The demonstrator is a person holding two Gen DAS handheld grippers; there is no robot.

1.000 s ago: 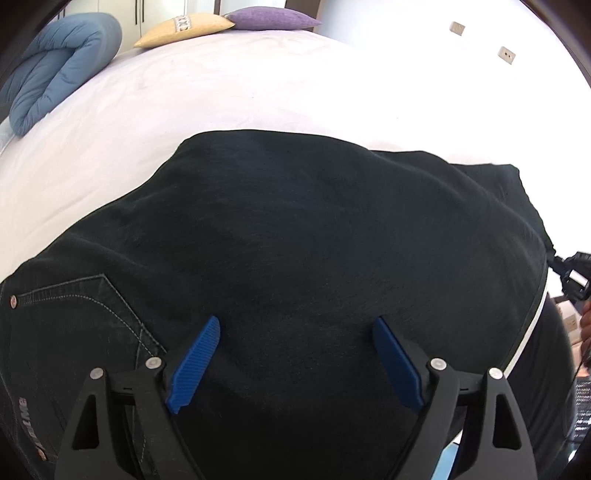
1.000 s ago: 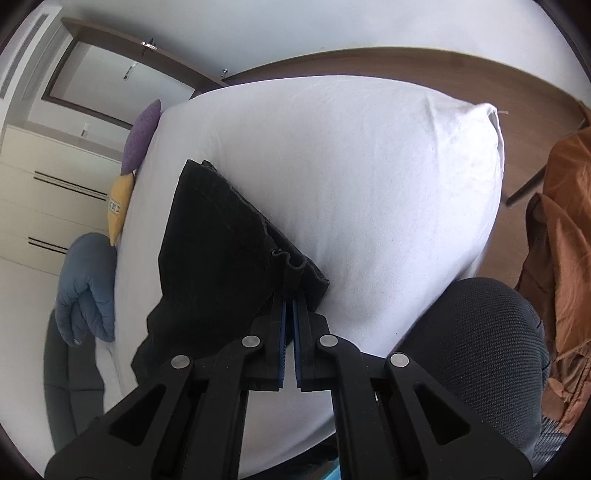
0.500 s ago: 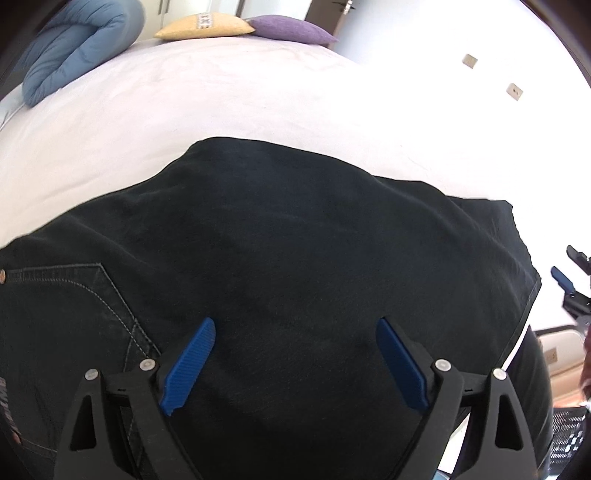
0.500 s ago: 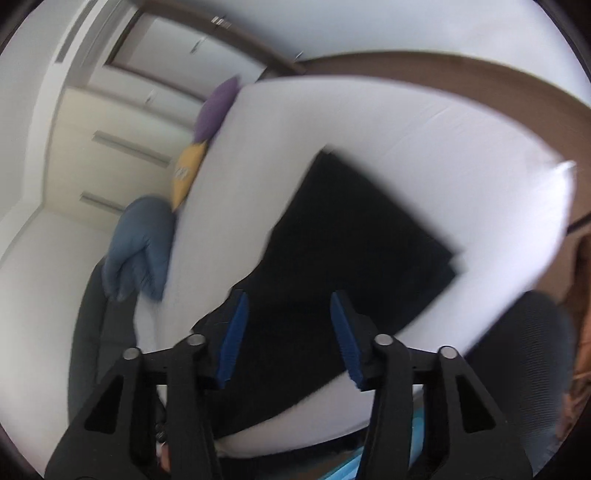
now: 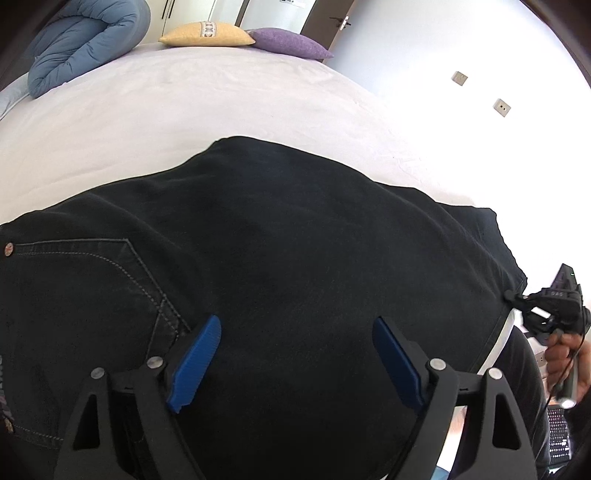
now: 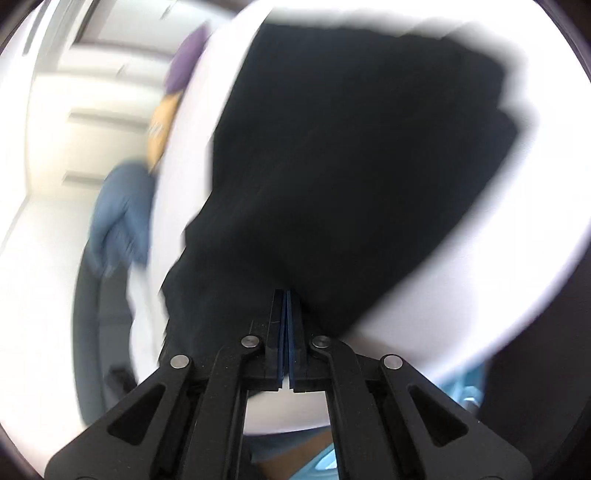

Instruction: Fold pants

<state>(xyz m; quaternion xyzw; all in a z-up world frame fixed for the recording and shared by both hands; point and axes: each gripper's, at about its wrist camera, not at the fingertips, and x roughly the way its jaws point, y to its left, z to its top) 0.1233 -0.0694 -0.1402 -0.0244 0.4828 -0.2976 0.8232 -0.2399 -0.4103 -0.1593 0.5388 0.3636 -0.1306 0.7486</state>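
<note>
**Black pants spread flat on the bed, a gripper at each end**

The black pants (image 5: 288, 266) lie folded lengthwise across the white bed (image 5: 192, 110), filling the middle and lower part of the left wrist view. A back pocket with pale stitching and a copper rivet sits at about 9 o'clock.

The left gripper (image 5: 295, 362) hangs over the cloth at 6 o'clock. Its jaws stand wide apart, having just closed in a little, and the blue pads (image 5: 195, 363) press on nothing; the fabric lies below them.

The right gripper (image 6: 287, 332) has its jaws together, having just snapped closed. Its tips meet the near edge of the pants, but the blur hides whether cloth is pinched between them. In the left view this gripper shows at 3 o'clock, at the hem corner, held in a hand (image 5: 565, 354).

At 12 o'clock, at the far end of the bed, rest a yellow pillow (image 5: 207, 34) and a purple pillow (image 5: 291, 43), touching; a rolled blue duvet (image 5: 85, 40) lies at 10 o'clock.
</note>
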